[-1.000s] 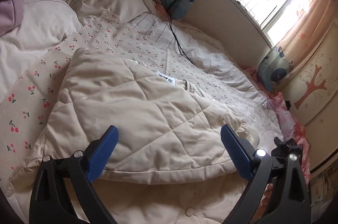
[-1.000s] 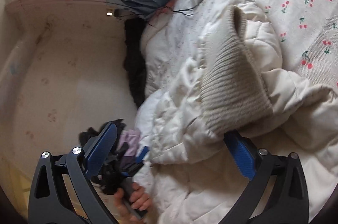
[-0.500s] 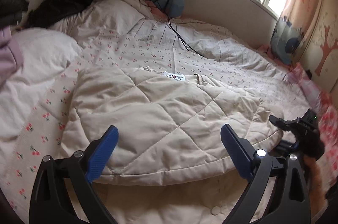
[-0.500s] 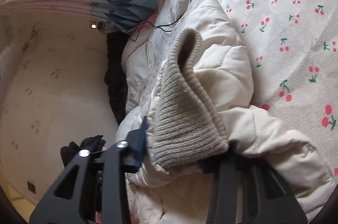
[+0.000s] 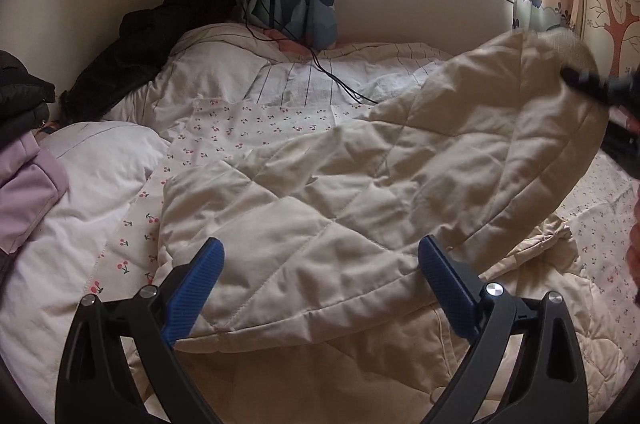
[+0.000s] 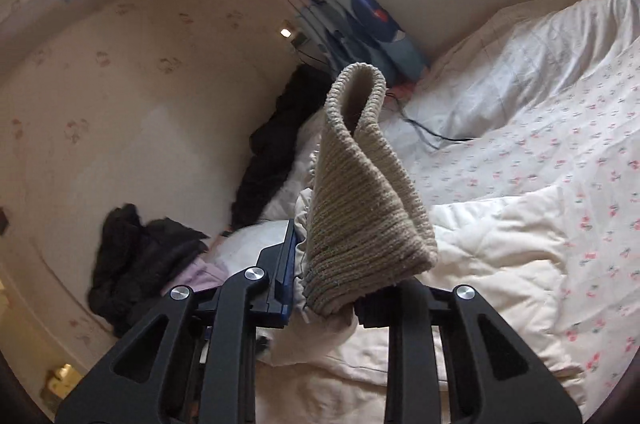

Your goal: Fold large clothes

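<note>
Left wrist view: the left tongs (image 5: 320, 284) hang spread wide, pinching nothing, blue pads (image 5: 196, 284) either side of the jacket (image 5: 320, 208), a cream quilted thing lying across the bed (image 5: 224, 112). Its sleeve (image 5: 532, 112) is lifted off toward 2 o'clock, where the right tongs (image 5: 592, 88) show as a dark blur at the end of it. In the right wrist view the right tongs (image 6: 326, 288) are pressed together on the ribbed cuff (image 6: 360, 192), which stands up from them toward 12 o'clock. A pile of dark clothes (image 6: 136, 256) sits at 9 o'clock by the wall. A black cable (image 5: 332, 76) trails over the cherry-print quilt.
</note>
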